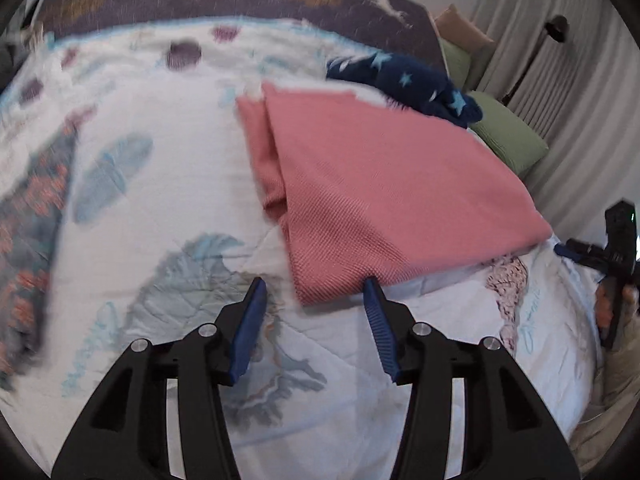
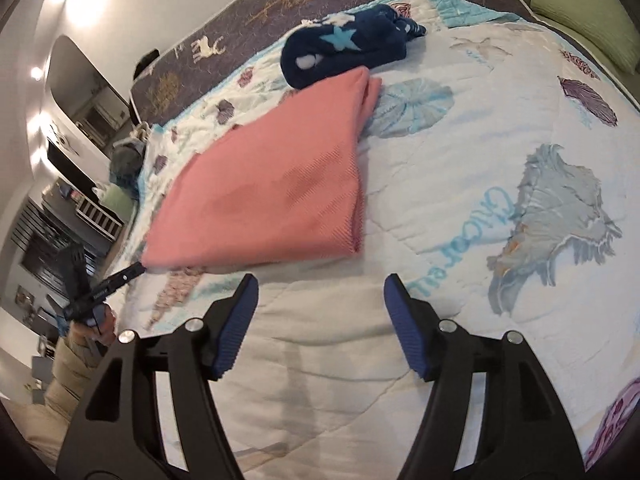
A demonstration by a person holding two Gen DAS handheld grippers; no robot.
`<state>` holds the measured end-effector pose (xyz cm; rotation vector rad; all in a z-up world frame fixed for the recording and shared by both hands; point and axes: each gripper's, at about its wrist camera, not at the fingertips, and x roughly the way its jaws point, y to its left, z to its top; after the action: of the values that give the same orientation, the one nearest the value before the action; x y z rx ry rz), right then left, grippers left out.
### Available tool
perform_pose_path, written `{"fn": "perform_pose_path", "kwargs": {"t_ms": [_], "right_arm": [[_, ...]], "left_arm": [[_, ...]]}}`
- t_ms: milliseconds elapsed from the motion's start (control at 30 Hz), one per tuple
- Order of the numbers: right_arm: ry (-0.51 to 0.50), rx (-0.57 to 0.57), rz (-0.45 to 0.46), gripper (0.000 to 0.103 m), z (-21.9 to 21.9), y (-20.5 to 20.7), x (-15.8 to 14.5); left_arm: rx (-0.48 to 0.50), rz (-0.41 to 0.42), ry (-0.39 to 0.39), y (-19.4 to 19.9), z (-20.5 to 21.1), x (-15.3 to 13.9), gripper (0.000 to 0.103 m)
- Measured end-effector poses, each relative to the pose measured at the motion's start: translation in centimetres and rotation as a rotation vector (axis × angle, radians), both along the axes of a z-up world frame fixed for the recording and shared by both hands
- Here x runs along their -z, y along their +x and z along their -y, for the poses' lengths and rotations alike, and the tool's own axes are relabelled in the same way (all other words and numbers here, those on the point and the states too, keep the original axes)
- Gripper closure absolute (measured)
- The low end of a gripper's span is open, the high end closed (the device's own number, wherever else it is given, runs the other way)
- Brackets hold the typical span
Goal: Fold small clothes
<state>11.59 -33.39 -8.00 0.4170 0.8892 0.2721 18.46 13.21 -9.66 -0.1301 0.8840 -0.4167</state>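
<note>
- I am holding my left gripper [image 1: 316, 288] above the white quilt [image 1: 168, 208], and its two blue fingers [image 1: 250, 328] are standing wide apart with nothing between them.
- The right fingertip of this gripper is reaching just to the near corner of the pink cloth [image 1: 360, 184]; I cannot tell if it is touching the cloth.
- I am holding my right gripper [image 2: 320, 284] over the near edge of the quilt [image 2: 460, 184], also with the jaws spread wide and empty.
- The pink cloth [image 2: 264, 184] is lying folded and flat on the quilt, near the middle of the bed, a little beyond my right gripper.
- A second layer of the same pink cloth is showing along one long side, where the fold is not fully even.
- A dark blue garment with light blue stars [image 2: 344, 44] is lying bunched just behind the far end of the pink cloth, near the far edge of the quilt.
- Green pillows [image 1: 508, 136] are lying at the side of the bed, beside a grey curtain [image 1: 568, 60].
- A purple bedspread with deer and trees [image 2: 248, 12] is showing beyond the far edge of the quilt.
- The left wrist view is blurred by motion, so small details are not clear there.
</note>
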Motion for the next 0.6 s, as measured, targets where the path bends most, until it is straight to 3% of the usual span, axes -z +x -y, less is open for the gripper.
{"fn": "perform_pose_path", "kwargs": {"t_ms": [33,67,100,167,233,267,300,367,467,500,600], "right_arm": [[-0.013,-0.004,0.005,0.036,-0.1,0.2,0.2],[-0.021,-0.011,0.013,0.036,-0.2,0.2,0.3],[-0.035,-0.022,0.025,0.035,-0.5,0.6,0.3],[-0.021,-0.052,0.037,0.035,-0.8,1.4,0.4],[0.050,-0.053,0.039,0.042,-0.5,2.3,0.4],[0.077,-0.056,0.035,0.073,-0.3,2.8,0.5],[0.072,-0.067,0.027,0.093,-0.3,2.9,0.5],[0.069,-0.078,0.013,0.094,-0.3,2.9,0.4],[0.039,-0.077,0.067,0.097,0.7,1.2,-1.3],[0.030,-0.065,0.069,0.098,1.3,0.8,-1.4],[0.008,0.003,0.021,0.097,3.3,-0.4,-1.0]], "left_arm": [[-0.001,0.004,-0.023,0.1,-0.1,-0.2,0.057],[0.009,0.004,-0.062,0.1,-0.2,-0.4,0.081],[0.006,-0.001,-0.140,0.2,-0.7,-0.8,0.091],[-0.025,0.019,-0.230,-0.2,-1.4,-1.4,0.091],[-0.049,0.046,-0.277,-0.8,-2.2,-2.1,0.092],[-0.050,0.049,-0.275,-1.0,-2.2,-2.1,0.092],[-0.050,0.048,-0.266,-1.3,-2.1,-2.1,0.093],[-0.051,0.045,-0.236,-1.8,-1.8,-1.8,0.094],[-0.061,0.039,-0.209,-2.7,-2.5,-1.3,0.095],[-0.072,0.035,-0.205,-3.0,-2.9,-1.1,0.103],[-0.144,-0.004,-0.218,-4.1,-5.1,0.0,0.103]]}}
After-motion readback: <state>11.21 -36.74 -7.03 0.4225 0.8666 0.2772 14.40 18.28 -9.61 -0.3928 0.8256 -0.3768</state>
